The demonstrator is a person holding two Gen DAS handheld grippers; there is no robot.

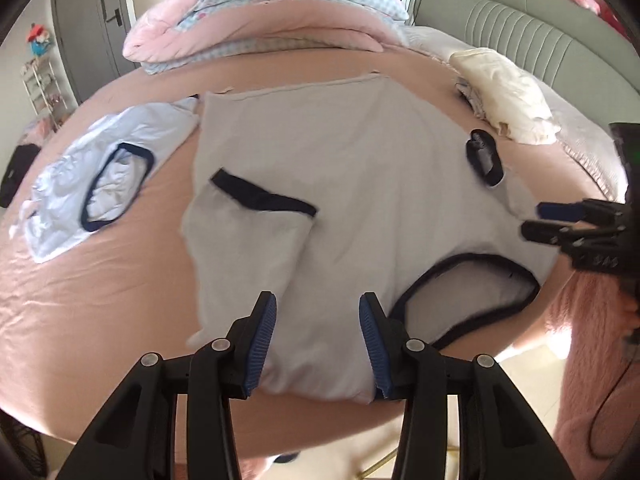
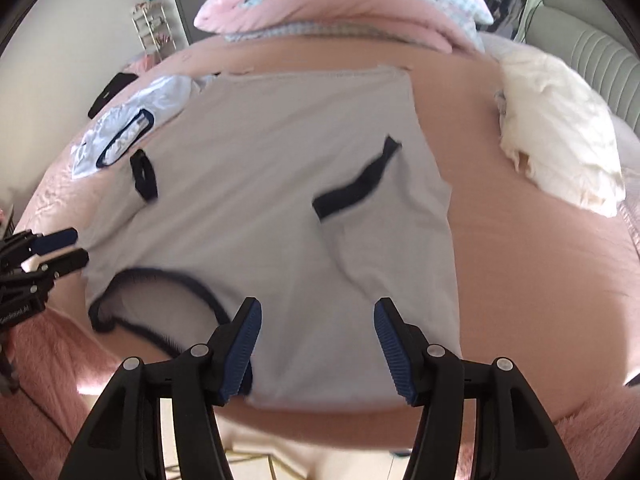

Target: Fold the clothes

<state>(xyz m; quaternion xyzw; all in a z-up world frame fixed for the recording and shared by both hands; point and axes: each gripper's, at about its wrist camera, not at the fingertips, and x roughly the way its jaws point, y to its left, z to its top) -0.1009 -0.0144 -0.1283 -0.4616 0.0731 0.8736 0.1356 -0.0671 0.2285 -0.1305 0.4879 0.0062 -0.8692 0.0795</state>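
Now grey T-shirt [image 1: 360,168] flat at bed's [image 1: 100,288] near edge, sleeves folded inward. My left gripper [image 1: 318,344] and right gripper [image 2: 318,348] both released, hovering over shoulders. Next, probably: pinch shoulders, fold toward hem.

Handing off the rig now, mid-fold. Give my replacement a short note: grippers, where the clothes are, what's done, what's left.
Left gripper: open, over the near shoulder edge of the grey T-shirt, nothing pinched.
Right gripper: open, at the shirt's other near edge, nothing pinched.
The shirt lies flat on the pink bed, collar nearest, both navy-cuffed sleeves folded inward.
Light blue shirt lies unfolded to one side; white garments are piled on the other.
Left: probably grip the collar end, fold it toward the hem, then do the blue shirt.
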